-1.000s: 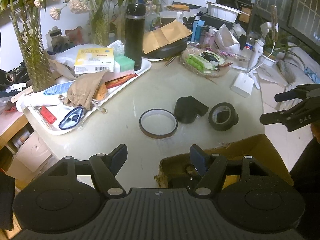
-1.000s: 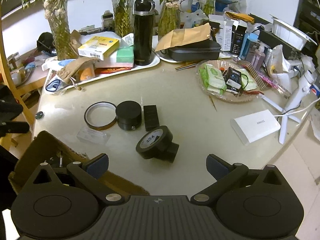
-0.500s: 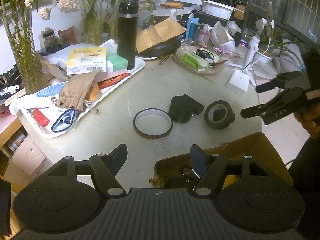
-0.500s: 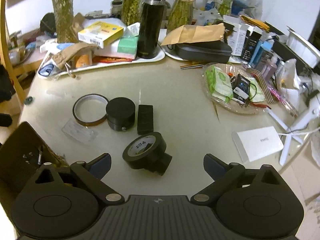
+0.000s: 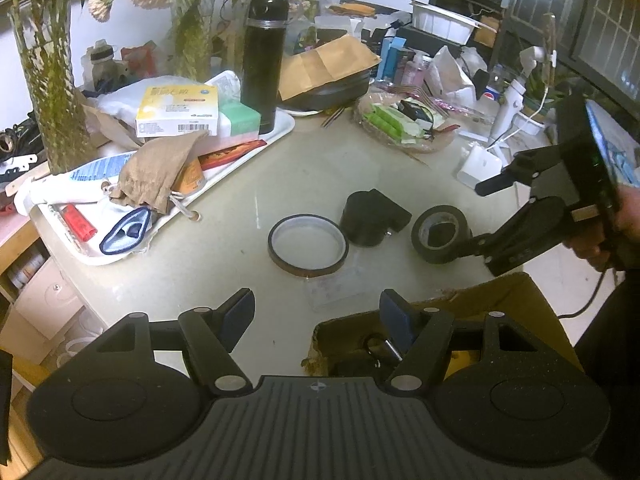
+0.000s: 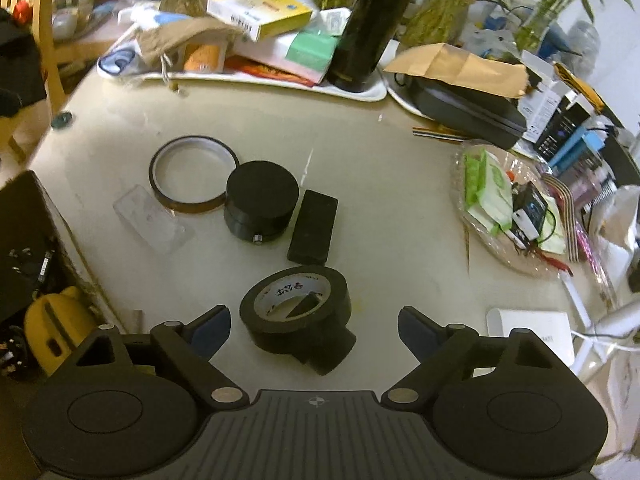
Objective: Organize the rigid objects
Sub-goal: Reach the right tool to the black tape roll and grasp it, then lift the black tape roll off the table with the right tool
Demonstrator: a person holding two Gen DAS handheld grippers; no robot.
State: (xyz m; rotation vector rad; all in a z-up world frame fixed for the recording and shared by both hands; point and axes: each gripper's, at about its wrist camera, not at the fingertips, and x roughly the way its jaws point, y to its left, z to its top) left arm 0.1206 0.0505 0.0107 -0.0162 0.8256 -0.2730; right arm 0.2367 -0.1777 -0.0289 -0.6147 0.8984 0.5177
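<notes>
Both claws are hanging released: my right claw (image 6: 314,330) is straddling the black tape roll (image 6: 296,304); my left claw (image 5: 316,316) is waiting near the cardboard box (image 5: 500,300).

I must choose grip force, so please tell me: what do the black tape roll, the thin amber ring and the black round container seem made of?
Black tape roll: glossy vinyl-like tape on a white printed core, probably cardboard.
Amber ring: thin translucent brown film tape, possibly polyimide.
Round container: matte black, plastic or metal; I cannot tell.
</notes>
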